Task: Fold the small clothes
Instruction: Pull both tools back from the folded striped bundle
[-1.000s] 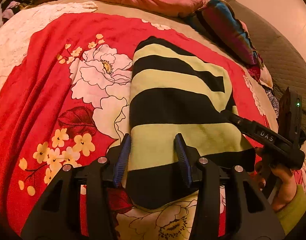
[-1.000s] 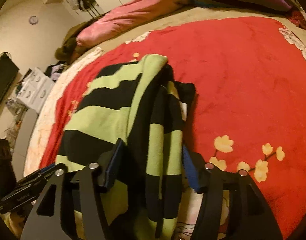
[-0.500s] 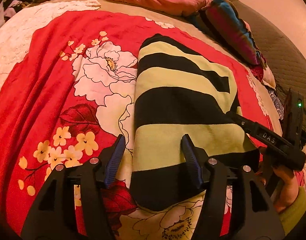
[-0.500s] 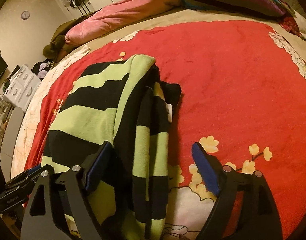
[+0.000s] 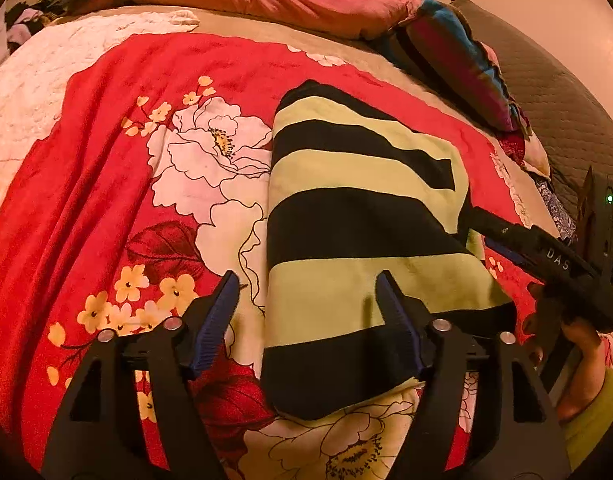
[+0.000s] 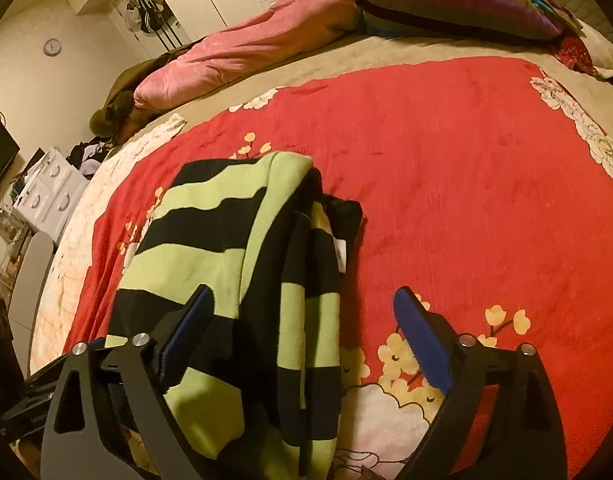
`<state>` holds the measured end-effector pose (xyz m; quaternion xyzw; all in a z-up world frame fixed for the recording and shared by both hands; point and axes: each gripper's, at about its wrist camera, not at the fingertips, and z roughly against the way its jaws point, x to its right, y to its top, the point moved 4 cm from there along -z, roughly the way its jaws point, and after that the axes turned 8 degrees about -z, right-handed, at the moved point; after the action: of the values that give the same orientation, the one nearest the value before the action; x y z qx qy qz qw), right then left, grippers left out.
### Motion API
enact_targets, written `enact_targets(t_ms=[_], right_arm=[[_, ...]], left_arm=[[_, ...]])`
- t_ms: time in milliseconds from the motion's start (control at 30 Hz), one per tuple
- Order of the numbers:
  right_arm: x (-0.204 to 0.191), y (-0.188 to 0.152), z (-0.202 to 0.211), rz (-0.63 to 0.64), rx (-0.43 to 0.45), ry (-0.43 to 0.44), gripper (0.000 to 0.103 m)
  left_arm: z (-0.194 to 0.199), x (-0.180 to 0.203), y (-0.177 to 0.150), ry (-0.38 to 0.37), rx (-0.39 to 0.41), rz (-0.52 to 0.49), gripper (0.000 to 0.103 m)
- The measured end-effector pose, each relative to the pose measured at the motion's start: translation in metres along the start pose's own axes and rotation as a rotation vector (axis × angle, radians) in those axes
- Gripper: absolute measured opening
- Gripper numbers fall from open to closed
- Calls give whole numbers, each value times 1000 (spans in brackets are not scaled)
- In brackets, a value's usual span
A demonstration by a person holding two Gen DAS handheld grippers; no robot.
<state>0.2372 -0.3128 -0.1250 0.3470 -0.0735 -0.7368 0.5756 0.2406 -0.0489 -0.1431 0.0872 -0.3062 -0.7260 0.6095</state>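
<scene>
The garment (image 5: 358,232), in broad black and pale green stripes, lies folded lengthwise into a long bundle on the red floral blanket (image 5: 106,184). Its layered edges and a small white label (image 6: 340,254) show along its right side.

Both wrist views close, angled down over bed; share striped garment (image 5: 358,240) (image 6: 234,280) from opposite sides

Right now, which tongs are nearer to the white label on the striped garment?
Right. The right tongs straddle the striped garment's open edge, where the label lies just beyond them. The left tongs straddle the opposite, folded side. Both have just been opening.
</scene>
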Motion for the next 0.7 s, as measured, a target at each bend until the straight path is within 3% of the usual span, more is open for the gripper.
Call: enact_targets(t_ms=[700], right_arm=[[-13,2,12,29,8,2,99]], left_arm=[[8,-1,3,35,8,2,94]])
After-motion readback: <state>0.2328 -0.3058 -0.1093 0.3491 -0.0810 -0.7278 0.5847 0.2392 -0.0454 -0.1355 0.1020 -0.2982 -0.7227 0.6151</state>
